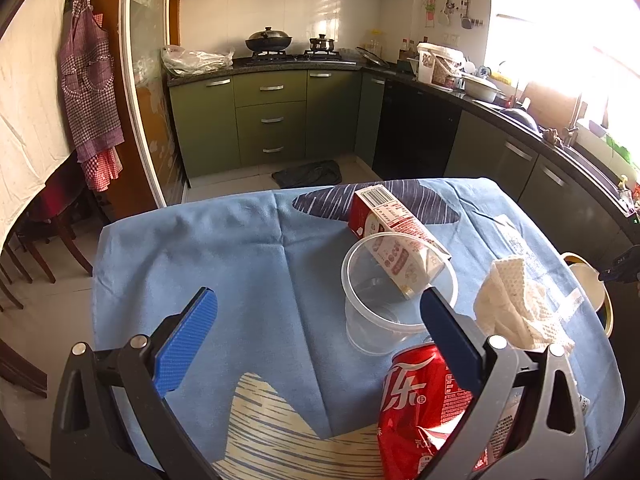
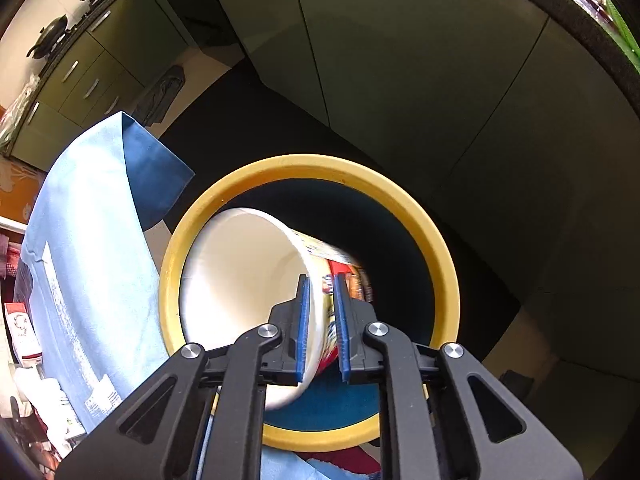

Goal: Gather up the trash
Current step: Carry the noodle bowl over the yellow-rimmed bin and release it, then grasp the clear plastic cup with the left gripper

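My right gripper [image 2: 321, 278] points down into a round bin with a yellow rim [image 2: 312, 164] beside the table. A white paper cup with a printed outside [image 2: 240, 280] lies tilted in the bin's mouth. Its wall runs between my blue pads, which stand a little apart from it, and its printed side is blurred. My left gripper [image 1: 319, 294] hangs wide open over the blue cloth with nothing in it. On the cloth lie a red cola can [image 1: 420, 404] by the right finger, a clear plastic tub [image 1: 384, 312], a red-and-white carton [image 1: 392, 232] and a crumpled paper towel [image 1: 516, 308].
The blue tablecloth [image 1: 224, 248] drapes over the table edge next to the bin [image 1: 608, 312]. Dark green kitchen cabinets [image 1: 272, 120] and a counter run behind and to the right. A dark mat [image 1: 308, 174] lies on the floor. Wooden chairs [image 1: 44, 236] stand at the left.
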`<state>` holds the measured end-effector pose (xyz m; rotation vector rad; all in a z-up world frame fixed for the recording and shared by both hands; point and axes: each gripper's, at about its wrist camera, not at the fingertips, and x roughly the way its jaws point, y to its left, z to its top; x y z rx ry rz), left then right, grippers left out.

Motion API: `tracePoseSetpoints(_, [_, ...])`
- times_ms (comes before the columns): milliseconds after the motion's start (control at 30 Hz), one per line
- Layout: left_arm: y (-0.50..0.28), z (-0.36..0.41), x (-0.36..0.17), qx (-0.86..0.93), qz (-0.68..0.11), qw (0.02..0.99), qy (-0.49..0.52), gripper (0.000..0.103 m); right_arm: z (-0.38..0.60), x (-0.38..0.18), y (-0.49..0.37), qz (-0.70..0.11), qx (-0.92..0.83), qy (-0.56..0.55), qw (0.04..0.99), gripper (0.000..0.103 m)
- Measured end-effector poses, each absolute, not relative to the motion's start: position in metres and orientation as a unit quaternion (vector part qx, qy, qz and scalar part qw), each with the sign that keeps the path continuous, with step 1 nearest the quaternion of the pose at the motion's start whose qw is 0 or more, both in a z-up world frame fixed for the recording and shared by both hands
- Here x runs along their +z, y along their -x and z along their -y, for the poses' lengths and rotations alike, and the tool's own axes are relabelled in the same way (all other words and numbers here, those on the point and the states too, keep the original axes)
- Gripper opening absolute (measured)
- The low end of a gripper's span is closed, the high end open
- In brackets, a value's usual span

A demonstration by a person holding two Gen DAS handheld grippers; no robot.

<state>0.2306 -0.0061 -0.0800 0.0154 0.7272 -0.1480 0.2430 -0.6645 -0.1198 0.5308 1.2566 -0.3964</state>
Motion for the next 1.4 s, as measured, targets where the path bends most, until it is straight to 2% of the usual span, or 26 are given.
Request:
tracePoseSetpoints(67, [-0.230, 0.007, -0.080, -0.072, -0.354, 0.932, -0.009, 0.097, 0.662, -0.118, -0.247, -0.578, -0.184, -0.240, 0.758, 0.031])
tracePoseSetpoints(333, [-0.228, 0.010, -0.079, -0.074, -0.354, 0.932, -0.014, 0.097, 0.633, -0.093, -0.225, -0.562, -0.161, -0.207, 0.785, 0.031])
tracePoseSetpoints(667, [-0.231, 0.017, -0.074, -0.087, -0.381, 0.920, -0.001, 0.097, 0.550, -0.044, -0.183, -0.537, -0.058, -0.143, 0.829, 0.031])
tracePoseSetpoints(967, [-0.275, 0.024, -0.078, -0.051, -0.456, 0.889, -0.003, 0.097, 0.496, -0.035, -0.148, -0.536, 0.017, -0.112, 0.837, 0.031])
tracePoseSetpoints(1033, [-0.286, 0.021, -0.082, -0.043, -0.475, 0.879, 0.003, 0.094, 0.493, -0.039, -0.145, -0.538, 0.019, -0.113, 0.835, 0.033])
tracePoseSetpoints(1100, [-0.295, 0.020, -0.087, -0.034, -0.494, 0.869, 0.002, 0.076, 0.494, -0.044, -0.153, -0.542, 0.021, -0.116, 0.832, 0.033])
tracePoseSetpoints(1267, [-0.312, 0.018, -0.105, -0.036, -0.539, 0.841, 0.006, 0.049, 0.498, -0.052, -0.159, -0.547, 0.021, -0.118, 0.828, 0.034])
tracePoseSetpoints(1333, [-0.314, 0.017, -0.109, -0.039, -0.546, 0.837, 0.010, 0.032, 0.499, -0.054, -0.159, -0.548, 0.022, -0.119, 0.827, 0.034])
tracePoseSetpoints(1367, [-0.314, 0.017, -0.110, -0.043, -0.548, 0.835, 0.013, 0.015, 0.498, -0.055, -0.160, -0.549, 0.022, -0.119, 0.827, 0.034])
tracePoseSetpoints(1400, [-0.314, 0.016, -0.111, -0.049, -0.549, 0.834, 0.019, 0.010, 0.498, -0.056, -0.160, -0.550, 0.022, -0.119, 0.826, 0.034])
